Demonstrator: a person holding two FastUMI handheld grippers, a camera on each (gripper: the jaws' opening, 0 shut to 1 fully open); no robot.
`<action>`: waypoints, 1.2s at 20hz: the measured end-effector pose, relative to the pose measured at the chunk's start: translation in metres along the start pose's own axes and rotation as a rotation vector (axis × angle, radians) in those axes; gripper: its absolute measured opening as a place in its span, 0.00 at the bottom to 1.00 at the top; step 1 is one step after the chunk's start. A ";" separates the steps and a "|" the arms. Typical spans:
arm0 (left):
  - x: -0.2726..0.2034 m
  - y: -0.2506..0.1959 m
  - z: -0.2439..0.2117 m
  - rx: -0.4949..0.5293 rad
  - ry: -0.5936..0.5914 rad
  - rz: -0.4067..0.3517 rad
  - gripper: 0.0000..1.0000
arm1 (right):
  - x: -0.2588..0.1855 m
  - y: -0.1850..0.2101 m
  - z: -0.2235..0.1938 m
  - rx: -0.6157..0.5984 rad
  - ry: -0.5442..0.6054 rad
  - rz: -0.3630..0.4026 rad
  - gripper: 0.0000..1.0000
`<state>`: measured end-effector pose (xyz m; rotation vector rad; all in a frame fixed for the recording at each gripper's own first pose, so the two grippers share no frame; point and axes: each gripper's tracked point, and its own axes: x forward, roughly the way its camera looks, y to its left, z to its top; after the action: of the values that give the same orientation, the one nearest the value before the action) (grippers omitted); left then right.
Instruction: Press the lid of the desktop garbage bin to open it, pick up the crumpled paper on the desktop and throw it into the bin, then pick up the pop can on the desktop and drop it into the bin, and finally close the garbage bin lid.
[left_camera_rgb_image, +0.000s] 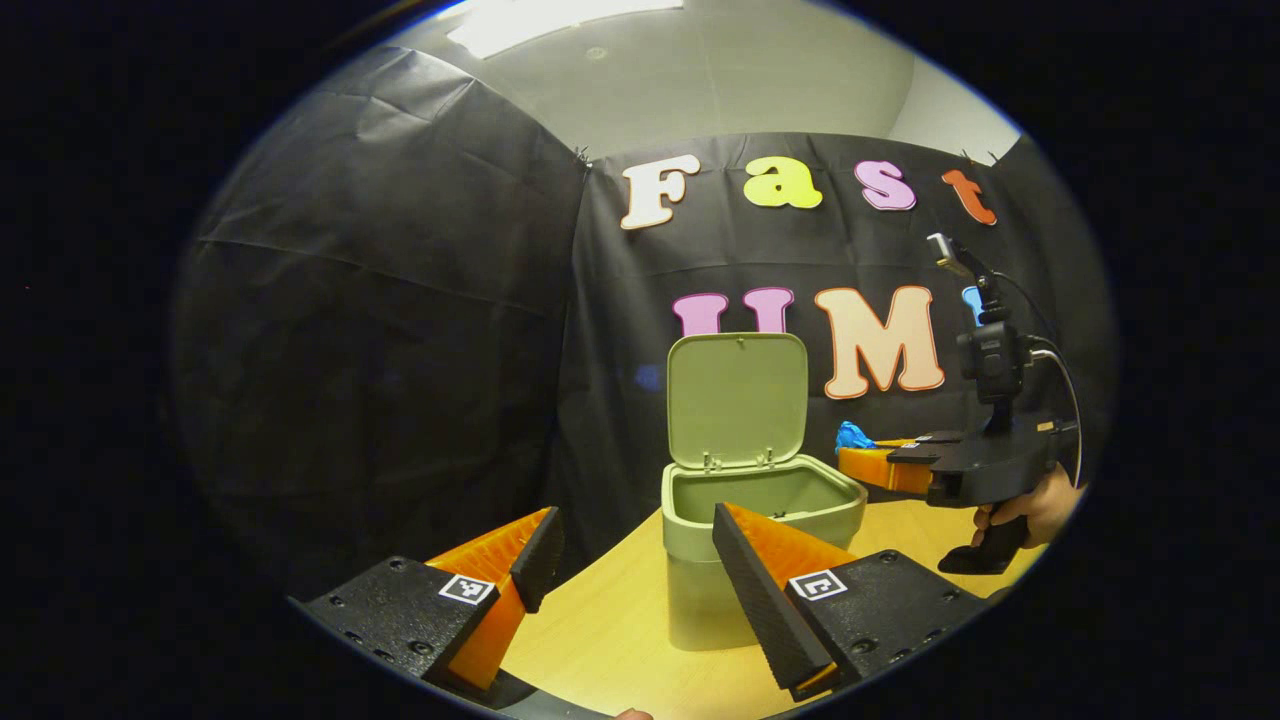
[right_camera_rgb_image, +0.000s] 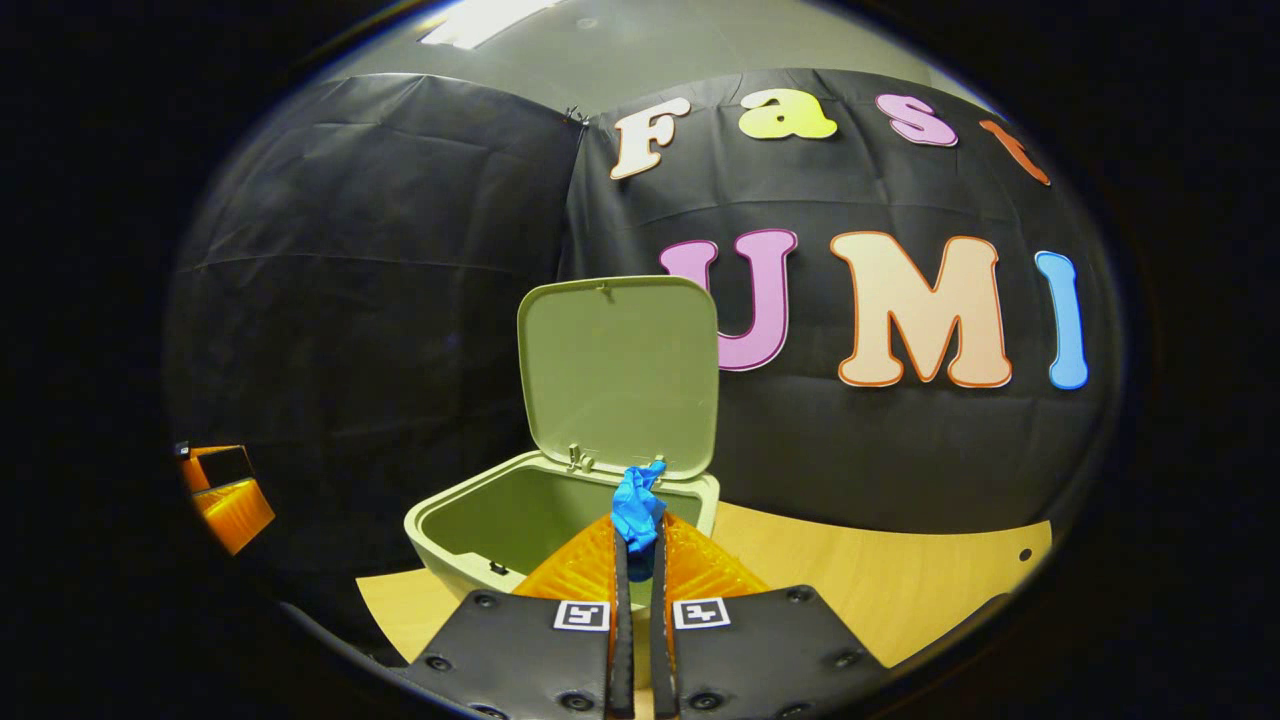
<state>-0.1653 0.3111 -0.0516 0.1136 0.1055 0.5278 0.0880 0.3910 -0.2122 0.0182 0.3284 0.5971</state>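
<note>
The pale green desktop bin (left_camera_rgb_image: 760, 500) stands on the wooden table with its lid (left_camera_rgb_image: 737, 400) swung upright. My left gripper (left_camera_rgb_image: 637, 520) is open in front of the bin, with nothing between its fingers. To the right of the bin, a hand (left_camera_rgb_image: 1030, 505) holds my right gripper (left_camera_rgb_image: 848, 458), which carries the blue crumpled paper (left_camera_rgb_image: 853, 437). In the right gripper view the right gripper (right_camera_rgb_image: 637, 540) is shut on the blue paper (right_camera_rgb_image: 637, 510), just at the near rim of the open bin (right_camera_rgb_image: 440, 545), below its lid (right_camera_rgb_image: 620, 370).
The light wooden table (left_camera_rgb_image: 610, 620) runs under and around the bin, with bare surface to its right (right_camera_rgb_image: 900, 580). Black cloth walls close in behind and at the left. My left gripper (right_camera_rgb_image: 225, 495) shows at the far left edge.
</note>
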 end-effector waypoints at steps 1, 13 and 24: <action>0.000 0.003 0.000 0.004 0.001 0.003 0.92 | 0.004 0.005 -0.004 0.008 0.003 0.008 0.11; 0.017 -0.052 0.004 -0.005 -0.017 -0.099 0.91 | -0.028 -0.046 0.023 -0.001 -0.093 -0.105 0.99; 0.026 -0.162 0.011 -0.023 -0.041 -0.272 0.91 | -0.131 -0.181 0.045 -0.046 -0.141 -0.328 1.00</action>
<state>-0.0616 0.1847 -0.0647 0.0863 0.0733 0.2551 0.0993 0.1717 -0.1503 -0.0370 0.1754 0.2764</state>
